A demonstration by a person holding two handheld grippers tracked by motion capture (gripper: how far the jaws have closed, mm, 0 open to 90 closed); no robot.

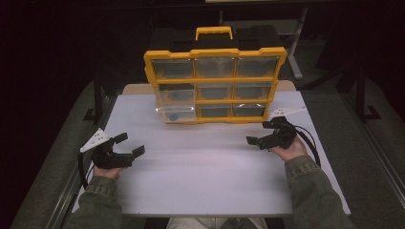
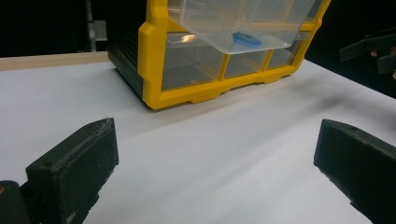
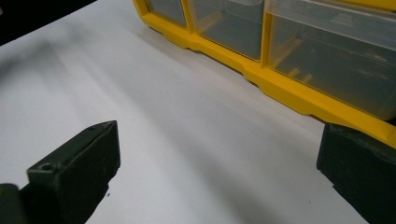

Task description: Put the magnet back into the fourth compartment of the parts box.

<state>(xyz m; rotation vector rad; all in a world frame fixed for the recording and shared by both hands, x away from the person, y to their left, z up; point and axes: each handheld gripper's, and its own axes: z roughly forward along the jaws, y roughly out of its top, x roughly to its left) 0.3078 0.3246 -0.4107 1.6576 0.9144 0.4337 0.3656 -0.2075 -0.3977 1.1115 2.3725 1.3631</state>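
High view: both tongs, left and right, gape empty before the organizer

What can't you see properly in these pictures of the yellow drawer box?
- The blue thing in the pulled-out clear drawer: too small and blurred in the high view and the left gripper view to name.
- The upper drawers of the yellow organizer: cut off by the top edge in both gripper views.
- Contents of the shut drawers: dim, glary fronts in the high view.
- Right gripper: its far jaw is cut off by the right gripper view's edge.
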